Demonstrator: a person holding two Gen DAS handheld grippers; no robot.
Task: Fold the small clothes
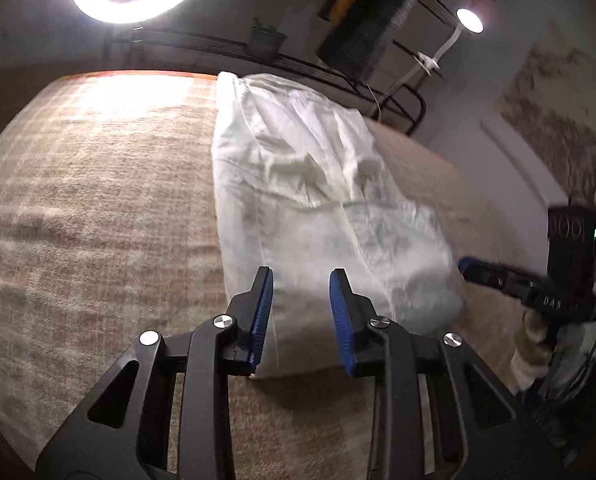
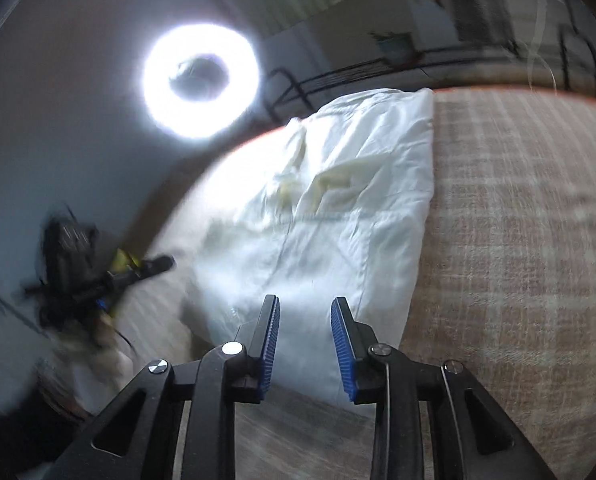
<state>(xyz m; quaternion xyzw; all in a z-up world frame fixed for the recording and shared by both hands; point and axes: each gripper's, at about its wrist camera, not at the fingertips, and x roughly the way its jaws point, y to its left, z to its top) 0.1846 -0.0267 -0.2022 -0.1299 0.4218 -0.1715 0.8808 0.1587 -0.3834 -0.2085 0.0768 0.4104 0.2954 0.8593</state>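
A white garment (image 1: 318,200) lay folded into a long strip on the beige checked tablecloth (image 1: 98,200), one end at the far edge of the tabletop and the other near the front — wrinkled in its far half, smoother near the grippers. The left gripper (image 1: 301,280) hung just above the near end with its blue-padded fingers (image 1: 263,312) spread, pinching nothing. The right gripper (image 2: 305,308) hovered likewise over the near end, also spread and empty. A ring light (image 2: 200,80) glared beyond the far edge.
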